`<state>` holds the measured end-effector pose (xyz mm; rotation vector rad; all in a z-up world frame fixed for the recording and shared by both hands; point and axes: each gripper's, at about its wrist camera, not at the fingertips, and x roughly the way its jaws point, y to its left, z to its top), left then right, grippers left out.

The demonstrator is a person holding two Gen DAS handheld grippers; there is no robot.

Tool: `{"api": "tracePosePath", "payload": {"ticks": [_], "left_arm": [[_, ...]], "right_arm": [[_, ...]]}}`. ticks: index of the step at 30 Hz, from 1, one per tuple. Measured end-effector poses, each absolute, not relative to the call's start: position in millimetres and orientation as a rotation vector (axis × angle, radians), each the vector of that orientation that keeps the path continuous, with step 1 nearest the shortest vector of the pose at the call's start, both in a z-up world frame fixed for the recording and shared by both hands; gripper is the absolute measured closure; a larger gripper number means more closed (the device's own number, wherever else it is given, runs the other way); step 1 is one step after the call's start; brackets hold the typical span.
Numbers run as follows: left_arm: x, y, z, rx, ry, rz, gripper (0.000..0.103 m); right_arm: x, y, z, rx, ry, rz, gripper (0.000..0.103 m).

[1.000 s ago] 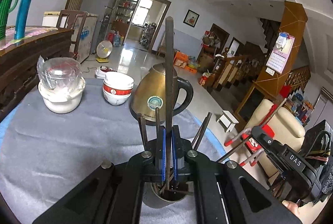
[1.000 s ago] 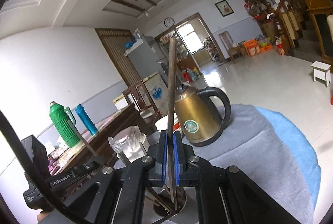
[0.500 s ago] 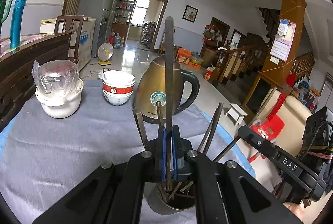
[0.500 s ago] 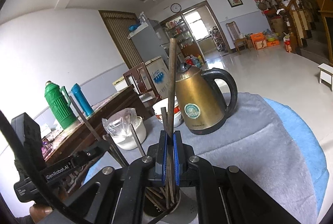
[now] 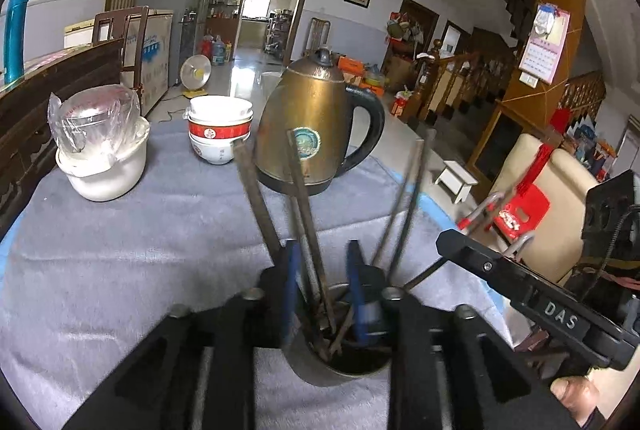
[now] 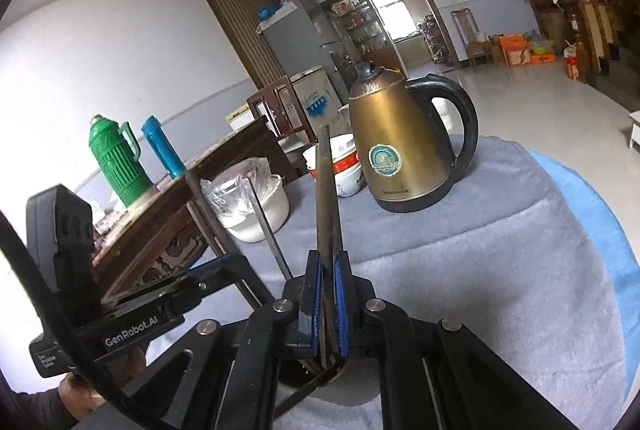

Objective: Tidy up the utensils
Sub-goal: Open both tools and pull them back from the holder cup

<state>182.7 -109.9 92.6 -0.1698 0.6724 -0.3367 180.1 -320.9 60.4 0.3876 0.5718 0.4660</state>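
Two stacked bowls (image 5: 219,128) beside kettle (image 5: 316,126)

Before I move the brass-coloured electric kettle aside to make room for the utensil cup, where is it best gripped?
Probably by the black loop handle of the brass-coloured electric kettle, coming in from the right side in the left wrist view. The kettle stands upright and its handle arches clear of the wide, smooth body, leaving a gap for the fingers.

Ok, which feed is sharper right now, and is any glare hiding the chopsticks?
Left wrist view: the left gripper is motion-blurred while its jaws open, with chopsticks standing loose between them; kettle sharp. Right wrist view: crisper; the right gripper pinches a chopstick pair; the left edge is washed out by glare, but the chopsticks stay readable.
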Motion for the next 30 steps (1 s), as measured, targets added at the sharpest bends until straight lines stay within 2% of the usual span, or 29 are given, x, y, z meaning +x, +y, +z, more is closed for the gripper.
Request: {"api": "tracePosePath", "payload": {"ticks": [2,6,9,11,12,13,14,15,17,21,30], "left_arm": [[176.9,-105.7,98.6,-0.177,0.654,-0.327,0.056],[162.8,-93.1,112.1,-0.195,0.615,-0.312,0.052],[148.2,-77.3,121.2,-0.219,0.588,-0.285,0.042],[139.5,-69.9,123.9,-0.222,0.574,-0.269,0.036],[133.2,-65.9,124.9,-0.218,0.568,-0.261,0.035],[127.7,-63.4,124.6,-0.214,0.564,-0.257,0.032],[122.9,-60.6,124.0,-0.21,0.56,-0.253,0.031],[117.3,-57.0,122.4,-0.207,0.557,-0.247,0.031],[108.3,-51.0,118.6,-0.209,0.56,-0.237,0.026],[97.4,-44.8,104.5,-0.201,0.6,-0.229,0.025],[81.4,-45.9,69.1,-0.156,0.714,-0.199,0.024]], "right_arm": [[177.6,-325.4,63.5,0.394,0.573,0.452,0.093],[165.7,-338.2,71.5,0.425,0.55,0.411,0.093],[149.7,-352.9,78.3,0.468,0.521,0.363,0.093],[139.5,-362.5,81.9,0.494,0.503,0.326,0.081],[132.9,-367.3,84.2,0.505,0.49,0.305,0.065],[126.7,-370.7,86.6,0.514,0.478,0.282,0.039],[115.9,-375.4,89.5,0.525,0.45,0.243,0.029],[108.3,-378.0,92.3,0.529,0.428,0.222,0.025],[89.3,-381.8,95.8,0.54,0.398,0.188,0.025],[55.5,-378.7,91.7,0.548,0.39,0.147,0.025],[0.3,-318.1,60.1,0.395,0.511,0.177,0.025]]}}
